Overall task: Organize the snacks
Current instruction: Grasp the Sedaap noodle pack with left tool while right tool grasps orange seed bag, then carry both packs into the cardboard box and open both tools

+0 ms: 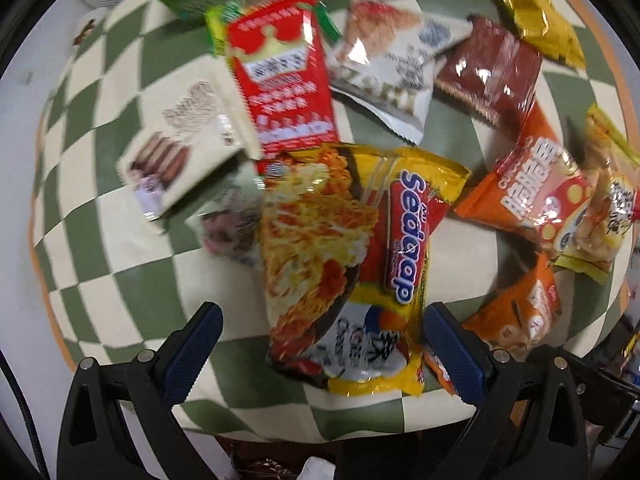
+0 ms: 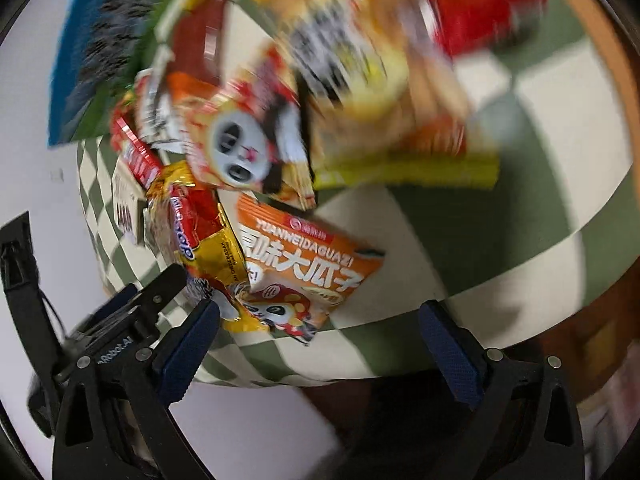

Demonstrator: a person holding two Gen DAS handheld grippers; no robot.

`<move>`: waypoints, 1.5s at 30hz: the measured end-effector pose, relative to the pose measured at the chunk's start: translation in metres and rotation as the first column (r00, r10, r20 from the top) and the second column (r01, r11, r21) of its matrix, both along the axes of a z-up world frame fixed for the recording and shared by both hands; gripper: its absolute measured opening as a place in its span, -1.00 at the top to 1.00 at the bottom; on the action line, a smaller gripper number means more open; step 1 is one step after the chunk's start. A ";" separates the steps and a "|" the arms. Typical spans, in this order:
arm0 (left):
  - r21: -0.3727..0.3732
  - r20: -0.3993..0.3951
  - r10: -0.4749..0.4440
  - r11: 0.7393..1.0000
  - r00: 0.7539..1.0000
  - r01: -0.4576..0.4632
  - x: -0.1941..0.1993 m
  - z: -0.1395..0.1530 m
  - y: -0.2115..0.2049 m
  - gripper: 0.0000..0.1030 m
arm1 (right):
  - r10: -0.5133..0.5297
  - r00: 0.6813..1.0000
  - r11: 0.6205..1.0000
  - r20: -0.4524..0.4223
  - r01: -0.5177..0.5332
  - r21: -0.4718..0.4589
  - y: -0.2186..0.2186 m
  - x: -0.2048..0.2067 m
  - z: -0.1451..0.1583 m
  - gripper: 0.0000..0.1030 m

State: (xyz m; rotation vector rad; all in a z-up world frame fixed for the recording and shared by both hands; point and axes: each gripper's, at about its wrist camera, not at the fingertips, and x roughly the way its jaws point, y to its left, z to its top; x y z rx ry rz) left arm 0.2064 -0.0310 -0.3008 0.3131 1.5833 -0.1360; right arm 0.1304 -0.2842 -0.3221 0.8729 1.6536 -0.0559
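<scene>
We see a soft, matt checked cloth (image 1: 120,272) under the snacks. On it, the yellow noodle packet (image 1: 360,264) is shiny, crinkly plastic, and so are the red packet (image 1: 284,80) and the brown packet (image 1: 488,76) beyond it. The left gripper (image 1: 320,356) has matt black plastic arms and rough blue pads (image 1: 456,356).

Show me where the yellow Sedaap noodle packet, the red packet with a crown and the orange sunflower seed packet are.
Sedaap noodle packet (image 1: 404,240): left wrist view, on its red logo band.
Red packet with a crown (image 1: 280,76): left wrist view, on its printed front.
Orange sunflower seed packet (image 2: 304,256): right wrist view, on its white lettering.
</scene>
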 end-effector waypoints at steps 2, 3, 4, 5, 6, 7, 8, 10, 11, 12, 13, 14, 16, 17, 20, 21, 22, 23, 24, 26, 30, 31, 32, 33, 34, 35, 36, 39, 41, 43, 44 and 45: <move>-0.023 -0.023 -0.029 0.999 0.999 0.028 0.003 -0.010 -0.003 -0.94 | -0.064 0.998 0.998 -0.012 0.064 0.026 0.004 -0.004 -0.012 -0.93; -0.033 -0.027 -0.053 0.998 0.998 0.052 0.004 -0.015 -0.005 -0.90 | -0.093 0.996 0.995 -0.012 0.093 0.031 0.008 -0.005 -0.017 -0.92; -0.046 -0.028 -0.062 0.997 0.998 0.060 0.006 -0.018 -0.005 -0.68 | -0.111 0.994 0.993 -0.014 0.112 0.024 0.010 -0.006 -0.019 -0.91; -0.061 -0.029 -0.055 0.997 0.998 0.054 0.008 -0.021 -0.002 -0.58 | -0.137 0.991 0.990 -0.015 0.137 0.016 0.011 -0.007 -0.022 -0.91; -0.076 -0.030 -0.042 0.996 0.999 0.039 0.010 -0.022 0.001 -0.58 | -0.166 0.986 0.986 -0.011 0.166 0.018 0.013 -0.009 -0.024 -0.90; -0.099 -0.026 -0.027 0.995 0.999 0.025 0.011 -0.022 0.005 -0.57 | -0.191 0.981 0.981 -0.012 0.192 0.016 0.015 -0.010 -0.027 -0.90; -0.118 -0.017 -0.018 0.993 1.000 0.016 0.010 -0.020 0.010 -0.55 | -0.210 0.978 0.978 -0.011 0.211 0.005 0.017 -0.011 -0.030 -0.90; -0.151 0.005 0.000 0.989 1.000 0.000 0.004 -0.014 0.024 -0.47 | -0.232 0.973 0.973 -0.003 0.232 -0.007 0.023 -0.012 -0.035 -0.90; -0.152 0.011 0.005 0.988 1.000 -0.003 -0.002 -0.009 0.030 -0.46 | -0.242 0.970 0.970 0.001 0.242 -0.014 0.024 -0.009 -0.032 -0.90; -0.141 0.019 0.013 0.990 1.000 -0.010 -0.007 -0.008 0.038 -0.46 | -0.249 0.969 0.968 0.005 0.249 -0.021 0.027 -0.008 -0.031 -0.85; -0.136 0.026 0.020 0.991 0.999 -0.016 -0.012 -0.010 0.043 -0.45 | -0.242 0.970 0.969 0.011 0.242 -0.038 0.032 -0.008 -0.031 -0.79; -0.133 0.031 0.024 0.991 0.999 -0.020 -0.018 -0.009 0.048 -0.45 | -0.230 0.973 0.972 0.010 0.230 -0.053 0.041 -0.001 -0.029 -0.64; -0.114 0.035 0.031 0.993 0.999 -0.027 -0.029 -0.011 0.061 -0.45 | -0.177 0.984 0.980 0.014 0.177 -0.091 0.056 0.004 -0.028 -0.37; -0.111 0.036 0.039 0.993 0.999 -0.034 -0.034 -0.012 0.069 -0.45 | -0.146 0.989 0.983 0.013 0.147 -0.110 0.063 0.007 -0.028 -0.20; -0.132 0.022 0.059 0.990 0.998 -0.056 -0.045 -0.017 0.089 -0.45 | 0.040 0.999 0.975 0.021 -0.035 -0.218 0.092 0.022 -0.019 -0.02; -0.147 0.015 0.065 0.987 0.998 -0.062 -0.048 -0.019 0.096 -0.46 | 0.131 0.991 0.957 0.022 -0.120 -0.266 0.103 0.028 -0.014 -0.01; -0.155 0.009 0.065 0.986 0.998 -0.063 -0.049 -0.021 0.100 -0.48 | 0.243 0.970 0.920 0.015 -0.226 -0.321 0.117 0.036 -0.010 -0.01; -0.163 0.003 0.062 0.985 0.998 -0.061 -0.043 -0.028 0.102 -0.49 | 0.330 0.944 0.880 0.006 -0.305 -0.364 0.130 0.042 -0.007 -0.01; -0.172 -0.002 0.062 0.983 0.998 -0.061 -0.040 -0.037 0.103 -0.51 | 0.411 0.912 0.832 -0.010 -0.379 -0.405 0.142 0.047 -0.005 -0.01; -0.182 -0.016 0.067 0.981 0.998 -0.069 -0.031 -0.048 0.109 -0.60 | 0.530 0.847 0.739 -0.038 -0.483 -0.470 0.164 0.057 -0.002 -0.01; -0.213 -0.016 0.098 0.972 0.995 -0.099 -0.015 -0.066 0.117 -0.59 | 0.538 0.842 0.747 -0.034 -0.496 -0.442 0.177 0.065 -0.003 -0.46; -0.215 -0.005 0.105 0.971 0.994 -0.103 -0.016 -0.066 0.117 -0.58 | 0.507 0.862 0.776 -0.020 -0.466 -0.425 0.176 0.064 -0.004 -0.47; -0.213 0.006 0.110 0.971 0.994 -0.107 -0.018 -0.066 0.119 -0.58 | 0.486 0.874 0.793 -0.015 -0.448 -0.413 0.177 0.063 -0.005 -0.47; -0.211 0.012 0.115 0.971 0.993 -0.109 -0.021 -0.062 0.125 -0.58 | 0.469 0.883 0.806 -0.014 -0.434 -0.403 0.169 0.057 -0.007 -0.47; -0.208 0.015 0.122 0.971 0.992 -0.116 -0.022 -0.059 0.126 -0.58 | 0.442 0.897 0.820 -0.019 -0.413 -0.395 0.168 0.055 -0.011 -0.47; -0.207 0.015 0.129 0.971 0.992 -0.123 -0.023 -0.059 0.126 -0.57 | 0.421 0.907 0.833 -0.015 -0.393 -0.390 0.168 0.054 -0.014 -0.47; -0.205 0.014 0.138 0.970 0.990 -0.132 -0.023 -0.059 0.126 -0.57 | 0.409 0.912 0.840 -0.009 -0.381 -0.387 0.166 0.052 -0.016 -0.38; -0.203 0.012 0.174 0.965 0.985 -0.168 -0.023 -0.061 0.119 -0.57 | 0.421 0.907 0.832 0.012 -0.380 -0.403 0.166 0.046 -0.012 -0.03; -0.203 0.021 0.189 0.962 0.982 -0.181 -0.027 -0.049 0.124 -0.57 | 0.427 0.904 0.833 0.030 -0.380 -0.403 0.170 0.041 -0.008 -0.01; -0.211 0.028 0.201 0.959 0.979 -0.191 -0.029 -0.036 0.127 -0.57 | 0.427 0.903 0.841 0.053 -0.375 -0.390 0.181 0.037 0.006 -0.01; -0.220 0.033 0.207 0.956 0.978 -0.195 -0.028 -0.030 0.122 -0.57 | 0.426 0.902 0.850 0.070 -0.372 -0.374 0.173 0.033 0.014 0.00; -0.225 0.038 0.213 0.954 0.976 -0.200 -0.025 -0.024 0.114 -0.57 | 0.425 0.901 0.856 0.084 -0.370 -0.362 0.174 0.032 0.022 0.00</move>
